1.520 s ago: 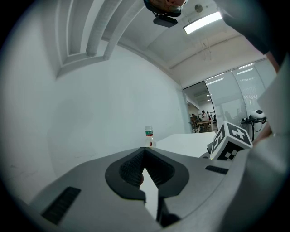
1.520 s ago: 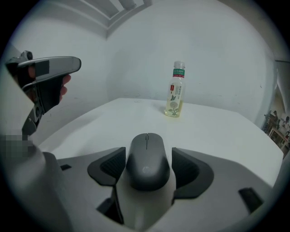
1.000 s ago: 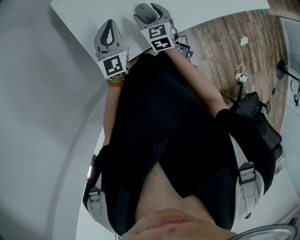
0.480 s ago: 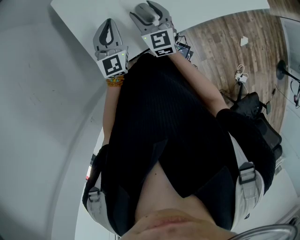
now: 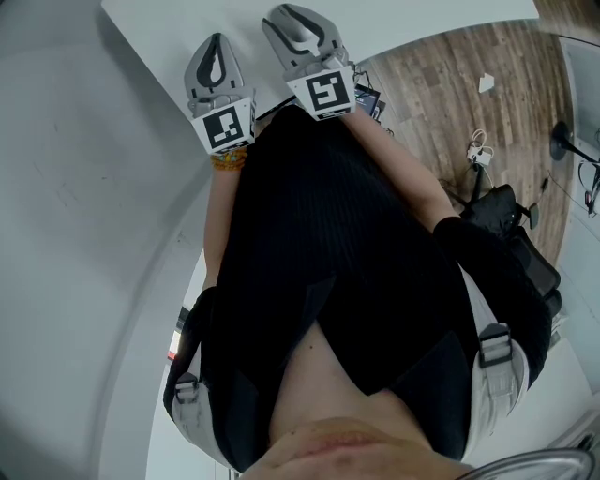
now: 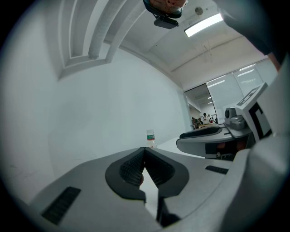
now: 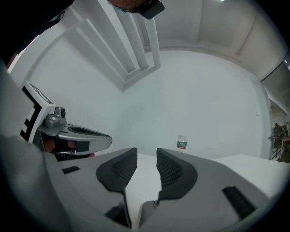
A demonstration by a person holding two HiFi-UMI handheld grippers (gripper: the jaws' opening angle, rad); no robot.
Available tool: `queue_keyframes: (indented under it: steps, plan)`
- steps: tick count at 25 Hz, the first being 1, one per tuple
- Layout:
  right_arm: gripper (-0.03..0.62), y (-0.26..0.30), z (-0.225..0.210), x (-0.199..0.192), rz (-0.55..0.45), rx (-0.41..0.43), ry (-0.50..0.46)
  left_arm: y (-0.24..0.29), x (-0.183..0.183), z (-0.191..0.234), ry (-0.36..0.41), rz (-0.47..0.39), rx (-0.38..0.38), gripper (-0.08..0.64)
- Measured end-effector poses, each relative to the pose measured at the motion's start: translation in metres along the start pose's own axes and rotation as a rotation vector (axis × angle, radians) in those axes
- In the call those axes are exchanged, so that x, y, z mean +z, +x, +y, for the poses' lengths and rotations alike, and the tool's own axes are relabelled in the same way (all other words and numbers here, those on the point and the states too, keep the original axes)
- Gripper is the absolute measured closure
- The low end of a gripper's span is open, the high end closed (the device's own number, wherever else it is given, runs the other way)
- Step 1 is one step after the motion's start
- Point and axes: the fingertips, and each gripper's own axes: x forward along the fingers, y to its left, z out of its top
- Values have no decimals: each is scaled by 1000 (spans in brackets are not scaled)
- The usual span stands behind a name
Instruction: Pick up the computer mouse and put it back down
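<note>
My right gripper [image 5: 289,21] hangs over the white table [image 5: 422,19] at the top of the head view. Its jaws have just been closing and still stand apart, with nothing between them in the right gripper view [image 7: 146,152]. I cannot make out the computer mouse in any view; the right gripper may cover it in the head view. My left gripper [image 5: 217,39] is beside the right one, to its left, its tips meeting in the left gripper view [image 6: 145,149], with nothing held. Each gripper shows side-on in the other's view.
A small clear bottle with a green label [image 7: 181,142] stands at the far side of the table, near the white wall, also seen as the bottle [image 6: 150,138]. Wooden floor [image 5: 469,84] and a black chair [image 5: 516,234] lie to the right of the person.
The right gripper's jaws were wide around a grey mouse; now they are narrower, the gripper has shifted slightly, and no mouse shows between them. The left gripper has kept still.
</note>
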Motion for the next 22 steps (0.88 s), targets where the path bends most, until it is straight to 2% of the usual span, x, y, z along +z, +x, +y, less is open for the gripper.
queue_keyframes:
  steps: [7, 14, 22]
  plan:
    - [529, -7, 2, 11, -62, -7, -3, 0, 4, -3, 11, -13, -3, 555]
    - [548, -10, 5, 15, -80, 2, -3, 1, 6, -5, 18, -18, -6, 557]
    - [560, -4, 16, 6, -43, 17, -29, 1, 4, -1, 5, -20, -13, 557]
